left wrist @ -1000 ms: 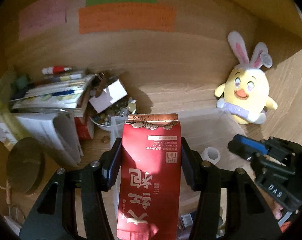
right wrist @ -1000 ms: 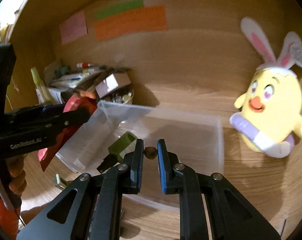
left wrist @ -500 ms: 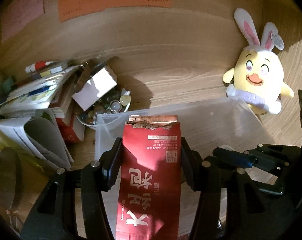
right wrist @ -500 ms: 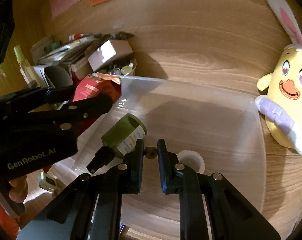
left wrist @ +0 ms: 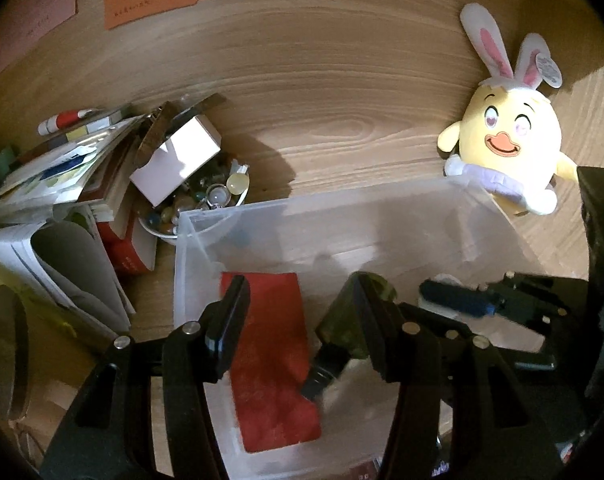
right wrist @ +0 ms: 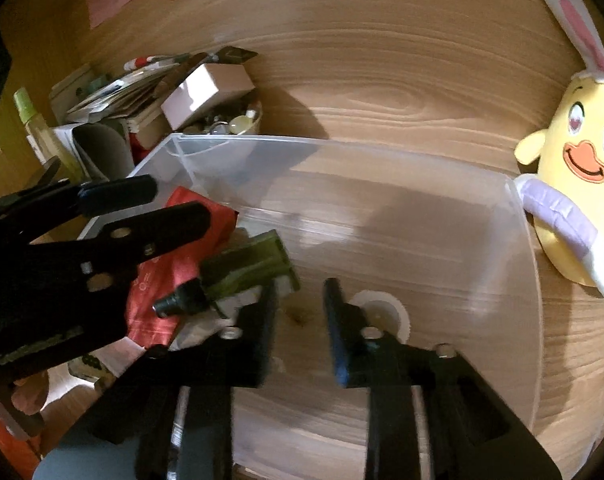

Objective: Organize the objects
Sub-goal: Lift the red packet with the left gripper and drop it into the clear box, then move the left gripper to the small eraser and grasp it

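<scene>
A clear plastic bin [left wrist: 382, 216] [right wrist: 518, 240] stands on the wooden desk. A red packet [left wrist: 270, 360] [right wrist: 182, 224] lies flat inside it at the left. A green bottle with a black cap [left wrist: 350, 320] [right wrist: 242, 272] lies beside the packet. A white tape roll [right wrist: 386, 312] lies on the bin floor, and a small brown object [right wrist: 298, 316] lies there under my right gripper. My left gripper [left wrist: 298, 312] is open above the packet. My right gripper [right wrist: 302, 304] is open and empty above the small brown object.
A yellow bunny-eared plush [left wrist: 506, 140] [right wrist: 574, 184] leans on the wall right of the bin. A bowl of small items with a white box on it [left wrist: 182, 176] and a stack of books and papers [left wrist: 62, 184] stand left of the bin.
My left gripper opened and the red packet dropped flat into the bin. My right gripper opened and let go of the small brown object, which now lies on the bin floor.
</scene>
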